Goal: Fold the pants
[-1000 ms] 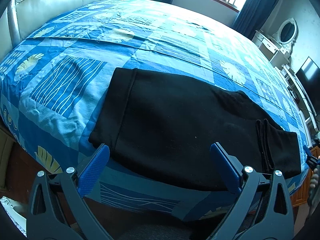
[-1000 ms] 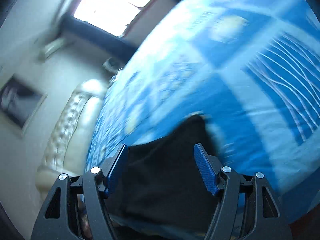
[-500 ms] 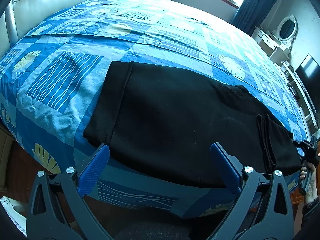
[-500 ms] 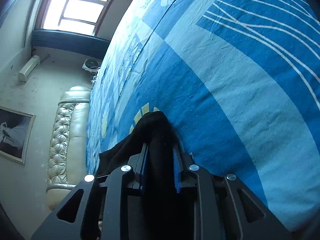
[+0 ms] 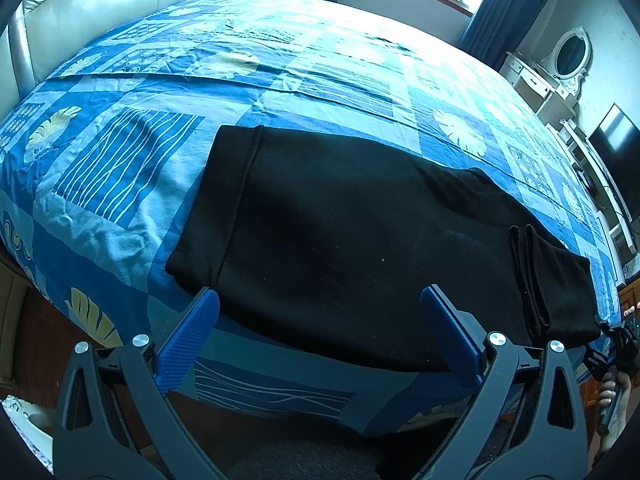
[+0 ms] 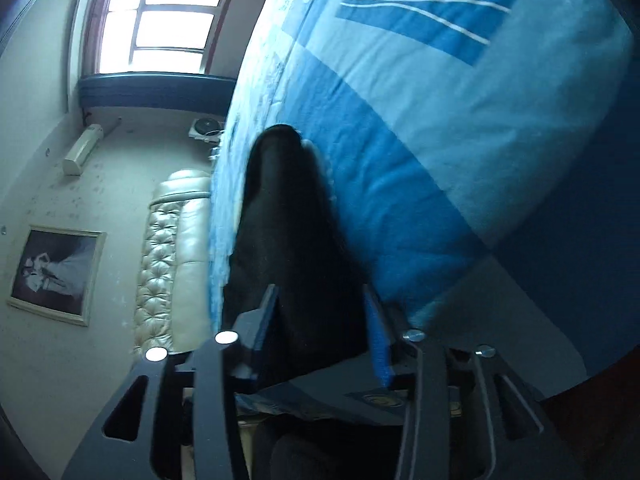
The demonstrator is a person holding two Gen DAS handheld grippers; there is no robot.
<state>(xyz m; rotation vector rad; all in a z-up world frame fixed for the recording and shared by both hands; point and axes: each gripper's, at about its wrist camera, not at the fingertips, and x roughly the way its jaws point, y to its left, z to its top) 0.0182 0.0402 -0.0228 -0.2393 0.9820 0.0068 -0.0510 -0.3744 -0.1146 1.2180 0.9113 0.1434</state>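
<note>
Black pants (image 5: pixel 360 220) lie flat along the near edge of the blue patterned bed (image 5: pixel 120 168), waistband to the left, leg ends folded back at the right. My left gripper (image 5: pixel 320 296) hovers open above the near edge of the pants and touches nothing. At the far right, a hand (image 5: pixel 612 392) holds my right gripper (image 5: pixel 618 344) at the corner of the leg end. In the right wrist view the right gripper (image 6: pixel 320 296) has the dark cloth (image 6: pixel 288 208) filling the gap between its pads. Its jaws are opening slightly.
A cream padded headboard (image 5: pixel 100 8) stands behind the bed at the left. A white dresser with an oval mirror (image 5: pixel 560 64) and a dark TV (image 5: pixel 616 148) line the right wall. The right wrist view shows a framed picture (image 6: pixel 56 272) and a bright window (image 6: pixel 168 20).
My right gripper closed on the leg end, then sank toward the bed's edge and rolled; its jaws now stand a little wider than half a second ago. The left gripper stayed put.
</note>
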